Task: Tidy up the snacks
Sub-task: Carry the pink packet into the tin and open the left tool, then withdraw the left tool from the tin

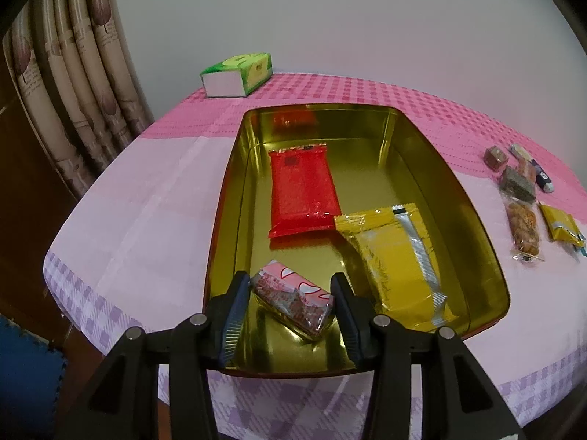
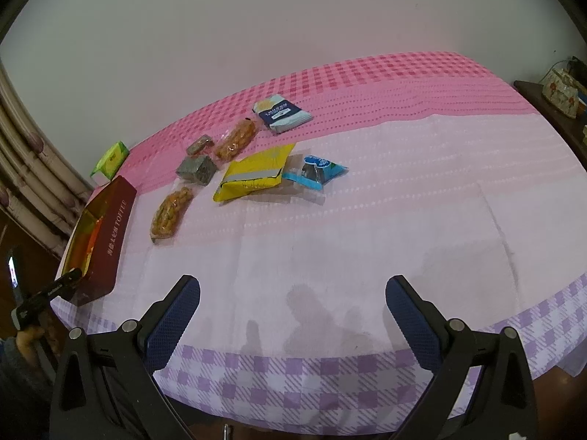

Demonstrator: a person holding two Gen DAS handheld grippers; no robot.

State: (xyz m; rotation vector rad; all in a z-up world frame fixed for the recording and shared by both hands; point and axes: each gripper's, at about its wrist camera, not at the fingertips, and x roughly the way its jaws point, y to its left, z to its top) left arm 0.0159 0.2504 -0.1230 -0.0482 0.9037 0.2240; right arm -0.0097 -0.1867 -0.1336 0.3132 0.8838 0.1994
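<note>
we count three snacks inside the gold tin (image 1: 422,154): one red packet (image 1: 302,192) lying flat toward the far end, one yellow packet (image 1: 396,260) along the right wall, and one pink-and-white wrapped bar (image 1: 293,299) at the near end. the left hand-held gripper (image 1: 291,293) hangs over that near end with its jaws parted, one on each side of the pink bar; we cannot tell whether the pads touch it.

on the bench (image 2: 367,227), the right wrist view shows seven loose snacks: two orange clear-wrapped bars (image 2: 171,212) (image 2: 234,139), two dark blocks (image 2: 196,169) (image 2: 200,145), one yellow pouch (image 2: 256,176), one light blue packet (image 2: 315,170) and one navy-and-white packet (image 2: 282,113). the right hand-held gripper (image 2: 293,315) is wide open above bare cloth near the bench edge, holding nothing.

only the left view shows the tin's contents. only the right view shows the tin's dark red outer side and all seven loose snacks. one green tissue box (image 1: 237,74) appears in both.
</note>
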